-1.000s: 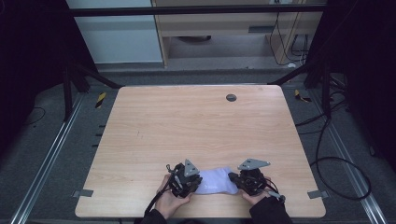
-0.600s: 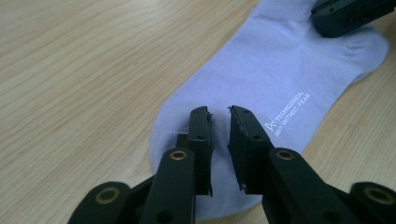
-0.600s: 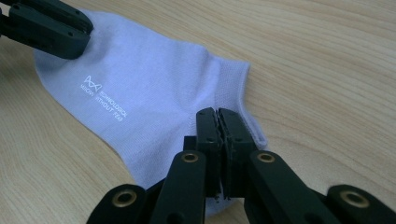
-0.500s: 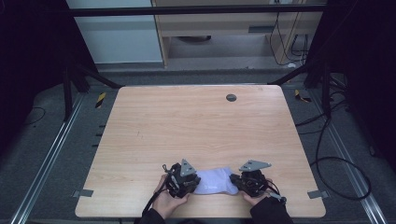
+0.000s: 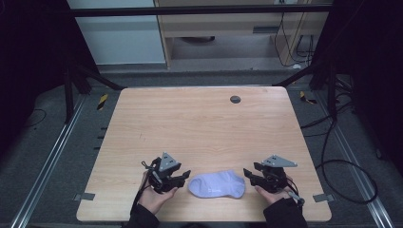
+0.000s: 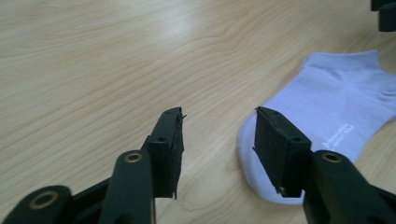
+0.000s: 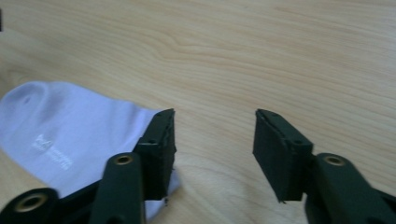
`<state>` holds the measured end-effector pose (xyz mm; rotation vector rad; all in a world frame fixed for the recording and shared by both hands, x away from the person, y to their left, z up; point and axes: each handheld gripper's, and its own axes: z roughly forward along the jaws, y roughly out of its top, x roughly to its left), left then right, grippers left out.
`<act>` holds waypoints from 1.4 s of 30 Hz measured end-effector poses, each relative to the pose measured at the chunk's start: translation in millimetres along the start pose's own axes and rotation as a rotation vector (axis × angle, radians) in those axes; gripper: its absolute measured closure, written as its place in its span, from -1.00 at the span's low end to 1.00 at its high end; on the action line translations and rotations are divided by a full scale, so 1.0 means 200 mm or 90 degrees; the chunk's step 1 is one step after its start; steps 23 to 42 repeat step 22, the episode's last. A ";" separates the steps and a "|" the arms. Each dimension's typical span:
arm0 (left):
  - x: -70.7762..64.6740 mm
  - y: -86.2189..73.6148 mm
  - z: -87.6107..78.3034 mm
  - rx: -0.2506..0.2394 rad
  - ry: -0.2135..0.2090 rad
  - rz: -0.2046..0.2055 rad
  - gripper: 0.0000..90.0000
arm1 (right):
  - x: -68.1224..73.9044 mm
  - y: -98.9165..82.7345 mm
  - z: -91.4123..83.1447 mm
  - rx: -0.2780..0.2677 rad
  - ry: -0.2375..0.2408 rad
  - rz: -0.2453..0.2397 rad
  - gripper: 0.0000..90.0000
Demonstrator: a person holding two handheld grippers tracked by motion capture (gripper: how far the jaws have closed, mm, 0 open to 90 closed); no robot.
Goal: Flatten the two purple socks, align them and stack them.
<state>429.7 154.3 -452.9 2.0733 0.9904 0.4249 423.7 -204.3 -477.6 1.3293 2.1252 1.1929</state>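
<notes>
We find the sock (image 5: 217, 185), pale lilac, lying flat on the wooden table (image 5: 199, 128) near its front edge, between the two grippers and touched by neither.

The left gripper (image 5: 185, 175) sits just off one end of the sock. Its jaws have just been opening and now stand wide. In the left gripper view one pad (image 6: 275, 149) hangs over the rounded end of the sock (image 6: 327, 126), but nothing is between the jaws except bare wood.

The right gripper (image 5: 248, 173) mirrors it at the other end. Its jaws have also just been opening and stand wide and empty. In the right gripper view the sock (image 7: 70, 130) lies beside and partly under one jaw.

We judge the step in hand to be the release after laying the sock out flat. To do it well, we keep both pairs of jaws fully apart and draw the grippers straight back and slightly up, so that no pad drags the fabric and rumples it. Some fabric lies under one jaw of each gripper, so a low sideways sweep could catch an edge.
</notes>
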 end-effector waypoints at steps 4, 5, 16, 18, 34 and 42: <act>0.06 -0.02 -0.02 -0.009 0.015 -0.003 -0.08 | -0.06 -0.01 -0.01 -0.008 -0.025 0.013 -0.16; 0.06 -0.02 -0.02 -0.009 0.015 -0.003 -0.11 | -0.08 -0.01 -0.01 -0.009 -0.032 0.014 -0.17; 0.26 -0.13 -0.10 -0.006 0.049 -0.020 -0.26 | -0.23 -0.04 -0.05 -0.016 -0.069 0.055 -0.37; 0.29 -0.14 -0.11 -0.008 0.060 -0.032 -0.27 | -0.26 -0.05 -0.05 -0.017 -0.077 0.063 -0.39; 0.35 -0.17 -0.14 -0.015 0.072 -0.047 -0.30 | -0.29 -0.06 -0.07 -0.017 -0.087 0.064 -0.43; 0.35 -0.17 -0.14 -0.015 0.072 -0.047 -0.30 | -0.29 -0.06 -0.07 -0.017 -0.087 0.064 -0.43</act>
